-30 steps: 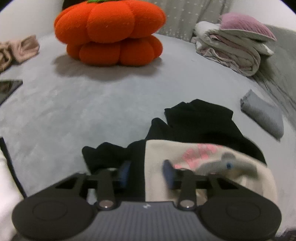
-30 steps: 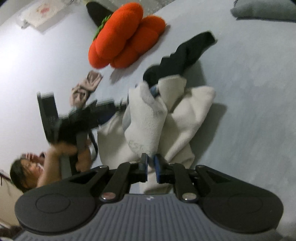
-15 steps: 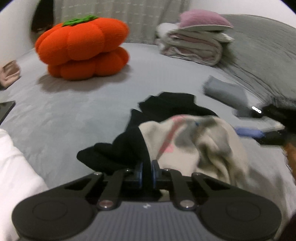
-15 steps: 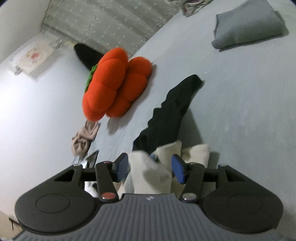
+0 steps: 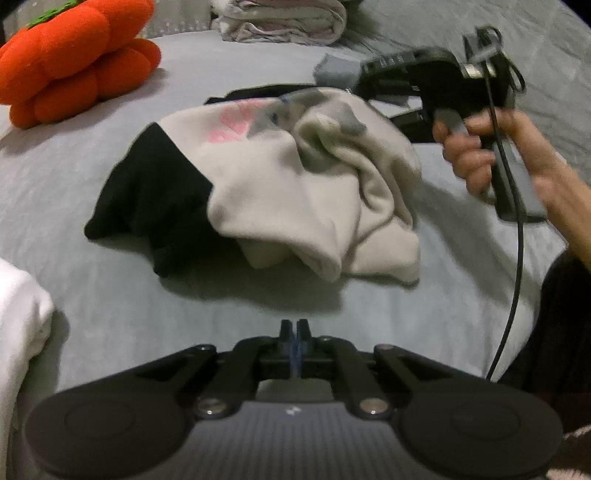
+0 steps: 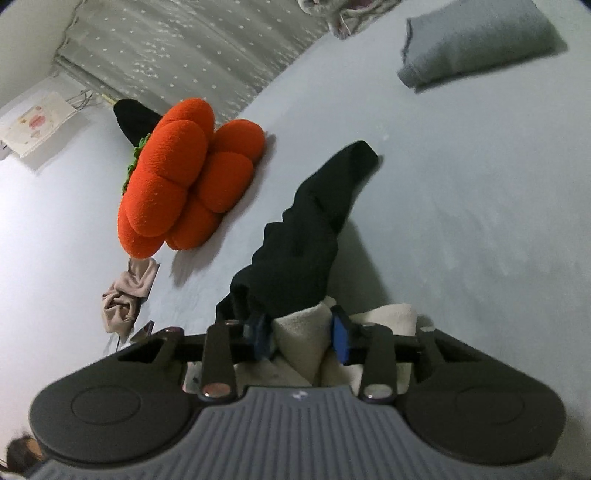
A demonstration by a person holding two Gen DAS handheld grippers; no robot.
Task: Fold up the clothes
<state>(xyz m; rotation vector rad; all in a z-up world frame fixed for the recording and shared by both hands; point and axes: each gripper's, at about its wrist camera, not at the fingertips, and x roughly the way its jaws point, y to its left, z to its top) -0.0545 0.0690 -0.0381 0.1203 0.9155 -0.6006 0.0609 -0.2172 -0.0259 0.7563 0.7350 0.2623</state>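
Observation:
A cream sweatshirt (image 5: pixel 306 192) with black sleeves and a pink print lies crumpled on the grey bed (image 5: pixel 110 295). My left gripper (image 5: pixel 294 328) is shut with nothing in it, a short way in front of the heap's near edge. In the right wrist view my right gripper (image 6: pixel 301 334) is closing its jaws on a raised cream fold (image 6: pixel 301 332) that fills the gap between the blue pads (image 6: pixel 340 338). One black sleeve (image 6: pixel 314 229) stretches away beyond it. A hand (image 5: pixel 480 155) holds the right gripper at the heap's far right.
An orange pumpkin cushion (image 5: pixel 70 62) sits at the back left. A folded grey garment (image 6: pixel 476 40) and a stack of folded bedding (image 5: pixel 280 18) lie further back. White cloth (image 5: pixel 18 314) lies at my left, and a beige cloth (image 6: pixel 127 295) lies near the cushion. A black cable (image 5: pixel 517 258) hangs at the right.
My left gripper closed on the sweatshirt's black part, then let go and drew back, still shut. My right gripper opened wide and is narrowing again around a cream fold.

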